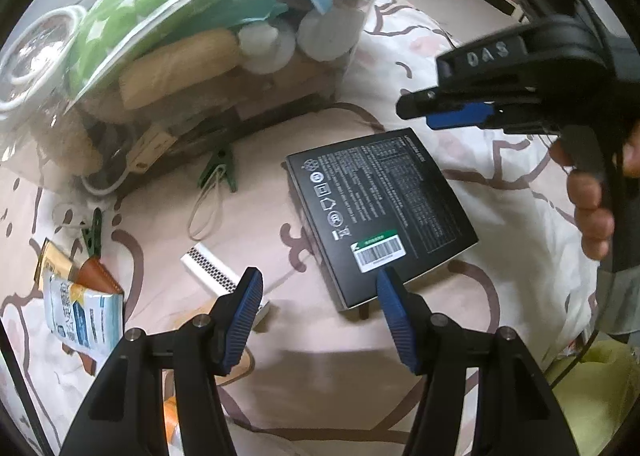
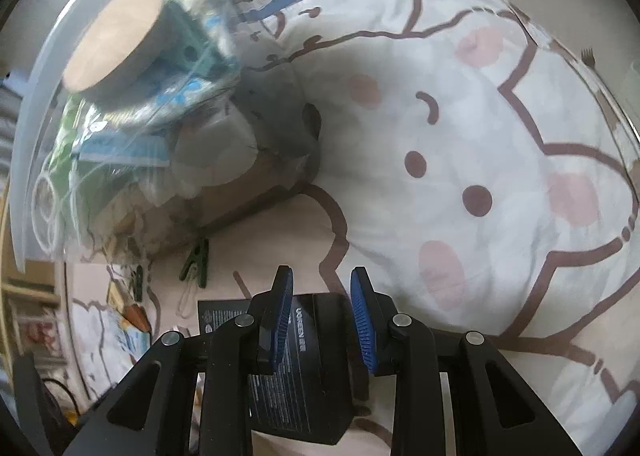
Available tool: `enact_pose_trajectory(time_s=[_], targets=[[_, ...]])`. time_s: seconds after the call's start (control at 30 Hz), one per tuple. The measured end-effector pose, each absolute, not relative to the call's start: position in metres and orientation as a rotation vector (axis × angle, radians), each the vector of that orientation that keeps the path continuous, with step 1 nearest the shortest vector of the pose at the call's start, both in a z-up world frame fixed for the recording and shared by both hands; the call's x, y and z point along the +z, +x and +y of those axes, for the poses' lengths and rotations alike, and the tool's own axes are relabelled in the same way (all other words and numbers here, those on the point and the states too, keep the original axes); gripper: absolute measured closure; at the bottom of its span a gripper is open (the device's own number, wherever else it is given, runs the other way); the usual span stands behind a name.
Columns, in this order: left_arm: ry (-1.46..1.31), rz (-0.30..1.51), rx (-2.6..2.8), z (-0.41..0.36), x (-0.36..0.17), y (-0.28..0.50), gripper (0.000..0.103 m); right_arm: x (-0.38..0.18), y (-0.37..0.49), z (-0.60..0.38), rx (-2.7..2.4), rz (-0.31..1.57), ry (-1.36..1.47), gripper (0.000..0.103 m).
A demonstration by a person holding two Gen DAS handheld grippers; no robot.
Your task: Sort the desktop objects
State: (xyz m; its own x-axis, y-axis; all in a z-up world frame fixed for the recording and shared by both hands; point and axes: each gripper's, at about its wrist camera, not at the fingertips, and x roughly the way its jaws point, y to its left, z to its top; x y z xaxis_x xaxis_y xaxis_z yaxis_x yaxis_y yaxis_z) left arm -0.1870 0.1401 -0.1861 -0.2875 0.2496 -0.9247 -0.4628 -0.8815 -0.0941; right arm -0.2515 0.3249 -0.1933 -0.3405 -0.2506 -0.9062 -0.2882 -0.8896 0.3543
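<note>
Soft, even daylight fills both views, fairly bright, with no hard highlights on the patterned bedsheet. The clear plastic bag at the upper left of each frame catches pale glare and looks smeared with motion blur, worst in the right wrist view. A broad grey shadow falls on the sheet below the bag there. The black box is sharp enough to show its print. Fisheye bending curves everything near the edges, and dark vignetting rings the corners.
</note>
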Motion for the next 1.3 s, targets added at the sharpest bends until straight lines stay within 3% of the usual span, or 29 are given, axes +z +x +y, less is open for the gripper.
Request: enact_pose_trajectory(time_s=[0.37,0.73,1.1,1.3], targets=[[-1.555,0.157,2.303,0.118,-0.176,-0.207,0.043,-0.189,-0.245,0.305,2.479,0.404,-1.975,0.073],[-1.682,0.153,2.289,0.111,-0.195,-0.211,0.043,-0.200,-0.228,0.302,2.406,0.219,-2.115,0.073],[-1.653,0.159,2.241,0.124,-0.191,-0.203,0.046,-0.204,-0.226,0.311,2.376,0.240,-2.125,0.073],[-1.656,0.078,2.228,0.123,-0.189,-0.207,0.046,-0.204,-0.225,0.317,2.365,0.247,-2.122,0.073]])
